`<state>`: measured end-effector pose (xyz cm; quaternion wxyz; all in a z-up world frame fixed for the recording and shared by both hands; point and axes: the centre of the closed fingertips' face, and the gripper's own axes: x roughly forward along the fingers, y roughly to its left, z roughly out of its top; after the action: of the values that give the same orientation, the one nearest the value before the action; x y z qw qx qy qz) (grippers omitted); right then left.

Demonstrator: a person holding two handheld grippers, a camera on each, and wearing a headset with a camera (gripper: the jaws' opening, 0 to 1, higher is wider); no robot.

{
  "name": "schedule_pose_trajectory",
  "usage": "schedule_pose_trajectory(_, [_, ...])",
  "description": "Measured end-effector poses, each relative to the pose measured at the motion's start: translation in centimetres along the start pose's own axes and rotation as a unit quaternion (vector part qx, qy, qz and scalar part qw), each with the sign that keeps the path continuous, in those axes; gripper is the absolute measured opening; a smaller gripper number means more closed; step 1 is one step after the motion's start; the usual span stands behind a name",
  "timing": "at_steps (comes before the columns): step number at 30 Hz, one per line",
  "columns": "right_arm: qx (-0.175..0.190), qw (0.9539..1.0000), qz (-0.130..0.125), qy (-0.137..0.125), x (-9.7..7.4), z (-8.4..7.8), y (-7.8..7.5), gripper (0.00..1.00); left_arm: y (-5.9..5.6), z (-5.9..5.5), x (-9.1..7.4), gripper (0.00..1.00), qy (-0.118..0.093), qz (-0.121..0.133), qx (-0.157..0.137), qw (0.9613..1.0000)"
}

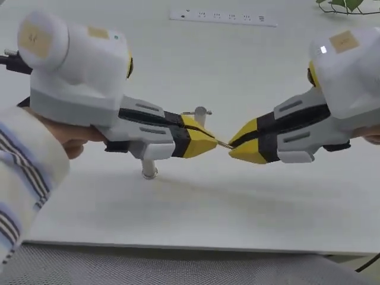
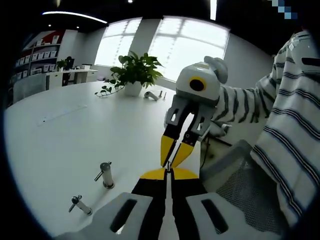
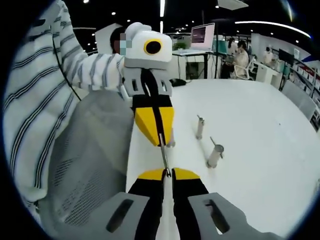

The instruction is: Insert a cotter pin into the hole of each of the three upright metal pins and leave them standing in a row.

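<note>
Power strip (image 1: 222, 16), plant (image 2: 132, 72) beyond pins (image 2: 106, 176)

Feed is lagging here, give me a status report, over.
Left claw, right claw shut tip to tip on one cotter pin. Metal pins upright on table, one close behind left claw.

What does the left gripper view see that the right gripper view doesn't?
Left gripper view: a potted plant in front of bright windows.
Right gripper view: a computer monitor and people at desks.
Both: the thin cotter pin pinched between the left gripper and the right gripper, two standing metal pins on the white table, and a striped sleeve.
</note>
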<state>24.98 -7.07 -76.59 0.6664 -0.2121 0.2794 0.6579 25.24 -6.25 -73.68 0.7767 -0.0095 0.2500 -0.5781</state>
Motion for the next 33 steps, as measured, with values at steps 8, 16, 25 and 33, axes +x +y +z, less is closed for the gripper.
schedule_pose_trajectory(8, [-0.003, 1.0, 0.008, 0.003, -0.1, 0.1, 0.5, 0.06, 0.4, 0.1, -0.3, 0.0, -0.005, -0.005, 0.012, 0.9999])
schedule_pose_trajectory(16, [-0.015, 0.9996, 0.018, 0.018, -0.1, 0.0, 1.1, 0.04, 0.2, -0.4, -0.3, 0.0, 0.004, -0.012, 0.035, 0.9993])
schedule_pose_trajectory(25, [-0.017, 0.9993, 0.025, 0.023, -0.3, 0.1, 1.0, 0.04, 0.4, -1.2, -0.2, 0.01, 0.018, -0.011, 0.053, 0.9984])
schedule_pose_trajectory(33, [-0.023, 0.999, 0.028, 0.024, -0.5, 0.2, 0.9, 0.03, 0.5, -1.9, 0.0, 0.01, 0.031, -0.009, 0.054, 0.998])
